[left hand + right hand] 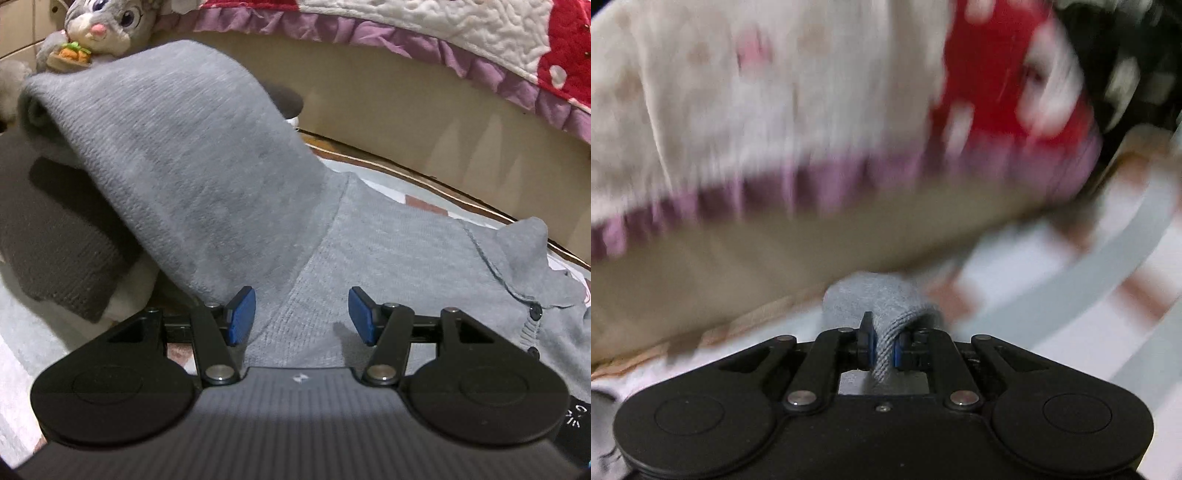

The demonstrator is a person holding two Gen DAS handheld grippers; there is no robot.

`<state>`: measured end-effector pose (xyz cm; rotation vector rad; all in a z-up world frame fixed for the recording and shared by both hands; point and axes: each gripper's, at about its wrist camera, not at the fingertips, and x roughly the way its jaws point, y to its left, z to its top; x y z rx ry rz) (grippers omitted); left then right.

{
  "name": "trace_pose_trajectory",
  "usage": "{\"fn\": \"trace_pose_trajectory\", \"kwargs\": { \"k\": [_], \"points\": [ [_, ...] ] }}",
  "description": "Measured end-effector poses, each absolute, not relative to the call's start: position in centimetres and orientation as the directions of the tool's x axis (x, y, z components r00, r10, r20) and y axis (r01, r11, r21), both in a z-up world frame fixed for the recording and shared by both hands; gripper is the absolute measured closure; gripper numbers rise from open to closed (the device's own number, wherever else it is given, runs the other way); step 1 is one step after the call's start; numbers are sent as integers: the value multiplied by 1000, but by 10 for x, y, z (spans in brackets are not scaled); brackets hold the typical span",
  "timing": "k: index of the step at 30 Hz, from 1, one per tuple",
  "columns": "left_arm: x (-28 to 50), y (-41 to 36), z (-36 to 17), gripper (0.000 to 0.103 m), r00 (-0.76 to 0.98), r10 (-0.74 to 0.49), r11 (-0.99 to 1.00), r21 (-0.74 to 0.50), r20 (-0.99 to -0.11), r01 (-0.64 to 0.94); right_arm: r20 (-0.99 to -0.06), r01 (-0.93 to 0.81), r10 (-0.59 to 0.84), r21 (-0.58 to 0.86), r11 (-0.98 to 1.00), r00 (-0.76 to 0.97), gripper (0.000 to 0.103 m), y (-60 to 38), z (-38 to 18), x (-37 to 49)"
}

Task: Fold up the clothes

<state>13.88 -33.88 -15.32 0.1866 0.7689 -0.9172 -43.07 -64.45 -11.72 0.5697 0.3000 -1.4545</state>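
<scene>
Left wrist view: left gripper (302,315) stands half open and empty over the grey sweater (388,251) spread on the mat; right wrist view: right gripper (882,345) is clamped on its ribbed edge, best drawn over evenly.

The right wrist view is smeared by motion: the quilt (812,92) and patterned floor mat (1052,295) are only streaks. The grey sweater's (221,177) raised sleeve hides the plush rabbit's (99,22) body, and the picture's edge crops the rabbit's ears.
</scene>
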Motion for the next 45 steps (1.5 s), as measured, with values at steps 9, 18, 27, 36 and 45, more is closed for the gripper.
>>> {"fn": "trace_pose_trajectory", "kwargs": {
  "k": [9,18,27,36,45],
  "points": [
    [126,-342,-148,48,313,-677,562,-192,-666,805,-618,957,-731,-179,-228,-290,74,-591,-155,-497],
    [75,-389,-129,42,144,-786,310,-181,-602,934,-707,989,-705,129,-67,45,55,-610,-126,-422],
    [19,-533,-121,35,107,-848,116,15,-519,993,-735,638,-449,-30,769,507,59,-657,-44,-186],
    [71,-552,-167,98,-68,-752,161,-282,-656,946,-802,591,-325,42,805,501,59,-686,-102,-147],
    [118,-428,-155,98,5,-826,283,-407,-563,868,-784,501,-243,99,860,571,59,-648,-113,-121]
  ]
}}
